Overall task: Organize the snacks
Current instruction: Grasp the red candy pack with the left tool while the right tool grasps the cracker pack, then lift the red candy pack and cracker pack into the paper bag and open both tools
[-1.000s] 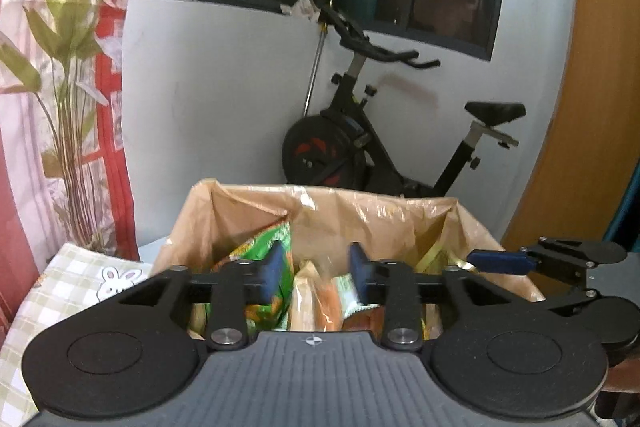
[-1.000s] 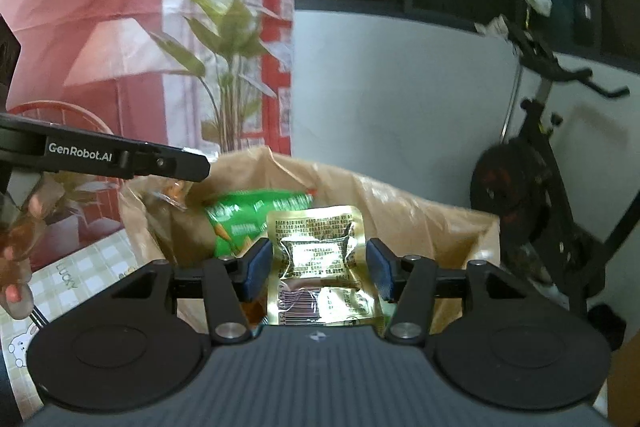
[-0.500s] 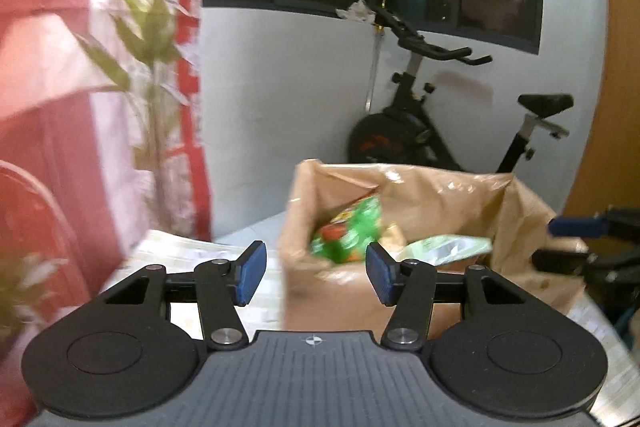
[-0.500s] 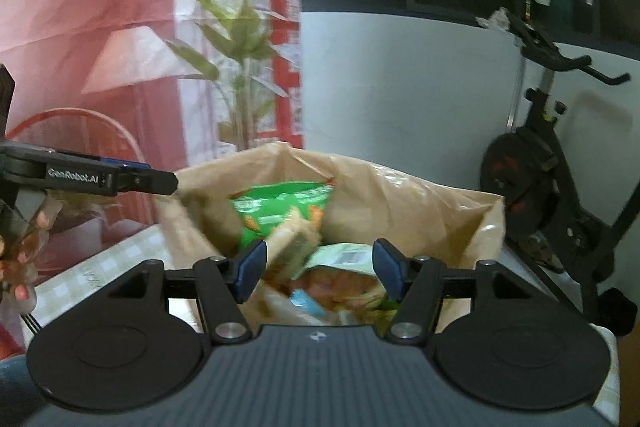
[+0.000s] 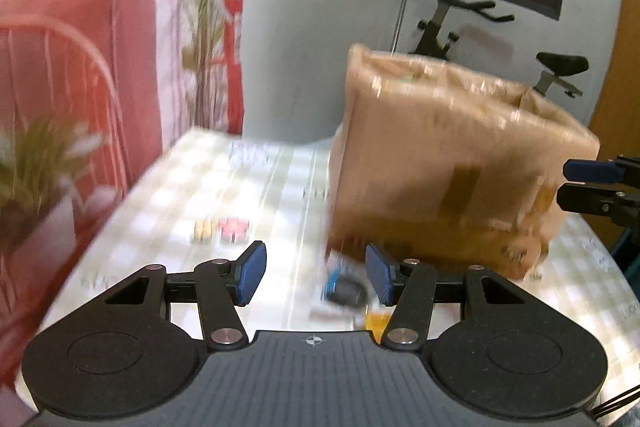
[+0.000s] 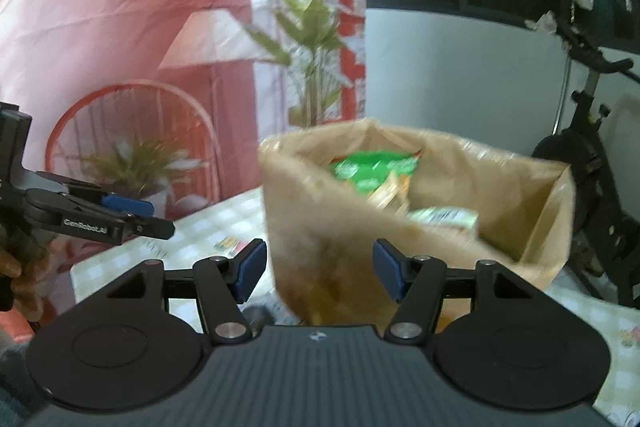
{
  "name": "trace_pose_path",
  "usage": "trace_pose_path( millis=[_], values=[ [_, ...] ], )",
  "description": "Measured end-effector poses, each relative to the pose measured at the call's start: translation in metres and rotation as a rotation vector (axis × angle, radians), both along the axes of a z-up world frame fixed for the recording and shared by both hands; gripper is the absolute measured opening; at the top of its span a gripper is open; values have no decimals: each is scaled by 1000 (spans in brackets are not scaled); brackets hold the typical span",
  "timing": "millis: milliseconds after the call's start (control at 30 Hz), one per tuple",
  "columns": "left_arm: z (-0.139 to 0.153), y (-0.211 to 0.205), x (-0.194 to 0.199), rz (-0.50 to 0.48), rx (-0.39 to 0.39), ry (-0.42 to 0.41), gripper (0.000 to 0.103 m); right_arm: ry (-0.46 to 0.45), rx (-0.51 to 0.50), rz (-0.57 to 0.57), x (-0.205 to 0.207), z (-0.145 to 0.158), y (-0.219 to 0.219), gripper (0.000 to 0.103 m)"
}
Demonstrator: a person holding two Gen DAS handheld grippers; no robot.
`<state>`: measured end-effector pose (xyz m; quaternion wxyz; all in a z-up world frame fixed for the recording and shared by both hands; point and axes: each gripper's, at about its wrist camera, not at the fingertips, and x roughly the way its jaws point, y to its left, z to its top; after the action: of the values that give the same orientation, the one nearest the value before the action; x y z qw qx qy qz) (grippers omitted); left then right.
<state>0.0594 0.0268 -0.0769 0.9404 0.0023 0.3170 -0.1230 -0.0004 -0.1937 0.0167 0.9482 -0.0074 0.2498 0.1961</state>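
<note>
Landmark: the brown snack box (image 6: pixel 420 227) on the checked desk (image 5: pixel 240 195).

Right tool (image 6: pixel 319 269): a second ago it holds a gold foil packet over the box; now nothing sits between its blue pads, which stand apart, having just opened wider; no gold packet can be made out now, so it has presumably been dropped into the box; the tool sits nearer the viewer than the box, aimed at the box's front wall.

Left tool (image 5: pixel 316 273): a second ago it hovers over the open top of the box; now it is lower and out in front of the box, at desk level; its pads have also just spread and are apart, empty.

Box contents: a green bag (image 6: pixel 372 171) upright at the back, a pale packet (image 6: pixel 444 217) lying in front of it; both inside the box.

Just in front of the box's near corner lies a small blue-and-dark item (image 5: pixel 344 287), blurred, identity uncertain; it lies ahead of the left tool, toward its right-hand pad.

Judgement: one deposit is done; the left tool appears to be lining up the next pick from the desk.
</note>
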Motion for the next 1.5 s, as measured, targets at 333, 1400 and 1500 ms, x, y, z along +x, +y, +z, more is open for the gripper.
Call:
trace_pose_path(
  millis=[333,1400,1500],
  values=[
    [-63,8,-18,32,-12,163,58,126,-69,26,-18,-49,14,62],
    [-111,-7,-25,34,6,294,59,358,-164,8,-19,-151,4,49],
    [-111,-9,-25,27,11,286,63,351,-143,-4,-18,-155,2,49]
  ],
)
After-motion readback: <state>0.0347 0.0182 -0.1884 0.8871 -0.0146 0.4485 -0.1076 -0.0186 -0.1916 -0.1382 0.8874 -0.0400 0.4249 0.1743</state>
